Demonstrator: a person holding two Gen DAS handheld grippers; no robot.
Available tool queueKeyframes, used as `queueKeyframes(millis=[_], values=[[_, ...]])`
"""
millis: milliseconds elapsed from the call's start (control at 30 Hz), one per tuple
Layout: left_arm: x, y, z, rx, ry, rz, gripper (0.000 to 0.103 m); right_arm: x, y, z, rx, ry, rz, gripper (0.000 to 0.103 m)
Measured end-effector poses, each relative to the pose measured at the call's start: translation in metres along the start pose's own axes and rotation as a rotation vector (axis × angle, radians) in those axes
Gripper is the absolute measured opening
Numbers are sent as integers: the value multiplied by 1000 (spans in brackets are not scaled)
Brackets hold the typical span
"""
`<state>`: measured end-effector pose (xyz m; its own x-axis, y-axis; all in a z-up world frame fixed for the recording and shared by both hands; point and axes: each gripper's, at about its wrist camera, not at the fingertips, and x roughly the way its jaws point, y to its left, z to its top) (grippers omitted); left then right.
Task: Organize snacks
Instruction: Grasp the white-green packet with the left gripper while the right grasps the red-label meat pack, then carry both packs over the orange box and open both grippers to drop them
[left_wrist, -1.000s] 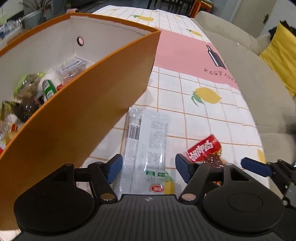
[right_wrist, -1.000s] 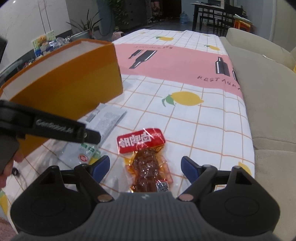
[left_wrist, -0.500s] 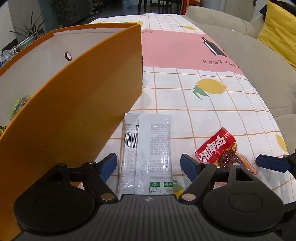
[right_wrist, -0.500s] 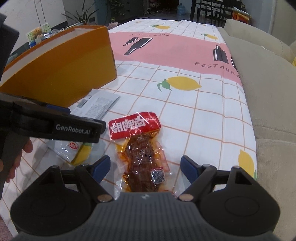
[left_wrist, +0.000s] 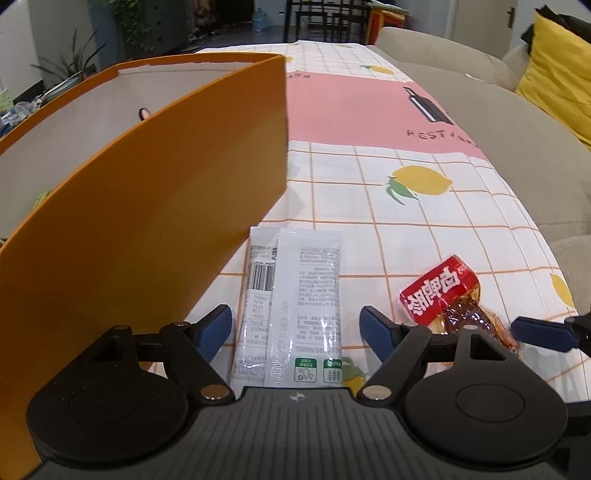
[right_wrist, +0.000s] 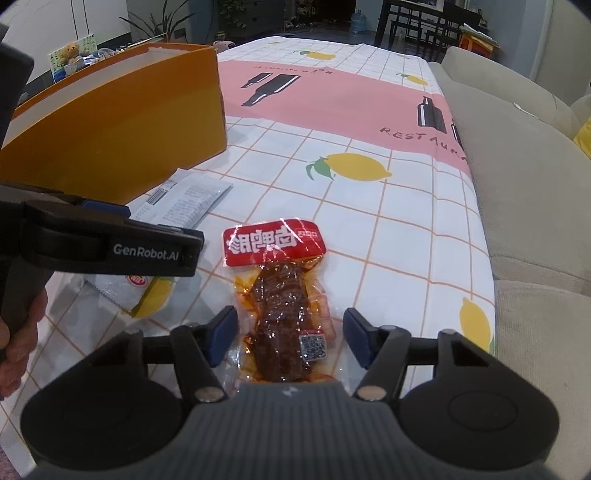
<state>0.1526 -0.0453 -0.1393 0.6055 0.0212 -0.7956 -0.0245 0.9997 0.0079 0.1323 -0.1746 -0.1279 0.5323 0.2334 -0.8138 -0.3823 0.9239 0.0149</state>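
even indoor light, fairly bright, soft shadows. glare streaks on the white snack packet (left_wrist: 291, 306) and red snack pouch (right_wrist: 280, 291). strong fisheye bending, dark corner vignetting. far room dim, slightly soft.

On the lemon-print tablecloth (right_wrist: 406, 229) lie an orange box (right_wrist: 122, 125), a white packet (left_wrist: 295, 302) and a red-topped snack pouch (right_wrist: 280, 295).

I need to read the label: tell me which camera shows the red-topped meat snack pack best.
The right wrist view: the red-topped snack pack lies whole and centred between the right tool fingers, label and QR code visible. The left wrist view shows it off to the right, its lower end hidden behind the left tool.
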Motion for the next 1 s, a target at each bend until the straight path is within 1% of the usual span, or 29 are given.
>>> queueKeyframes(millis=[33, 67, 100, 167, 400, 500, 633, 733, 800, 1000], values=[[-1, 0, 0, 7, -3, -6, 79, 0, 0, 0, 2, 2, -1, 61], [-3, -1, -1, 18, -12, -8, 65, 0, 0, 0, 3, 3, -1, 60], [-5, -2, -1, 31, -23, -10, 58, 0, 0, 1, 5, 5, 0, 60], [-6, -4, -2, 56, -24, -18, 57, 0, 0, 1, 12, 8, 1, 60], [-17, -1, -7, 44, -17, -61, 55, -3, -5, 0, 66, 21, 18, 60], [-27, 2, -4, 8, -14, -84, 54, -5, -8, 0, 109, 33, 26, 60], [-44, 3, 2, -15, -26, -108, 54, -14, -11, 1, 153, 24, 33, 60], [-57, 6, 8, -44, -25, -114, 54, -24, -10, 3, 164, 1, 38, 60], [-69, 11, 12, -77, -32, -135, 54, -31, -9, 5, 167, -20, 37, 60], [-109, 26, 29, -122, -98, -154, 54, -64, -5, 16, 179, -114, 33, 60]])
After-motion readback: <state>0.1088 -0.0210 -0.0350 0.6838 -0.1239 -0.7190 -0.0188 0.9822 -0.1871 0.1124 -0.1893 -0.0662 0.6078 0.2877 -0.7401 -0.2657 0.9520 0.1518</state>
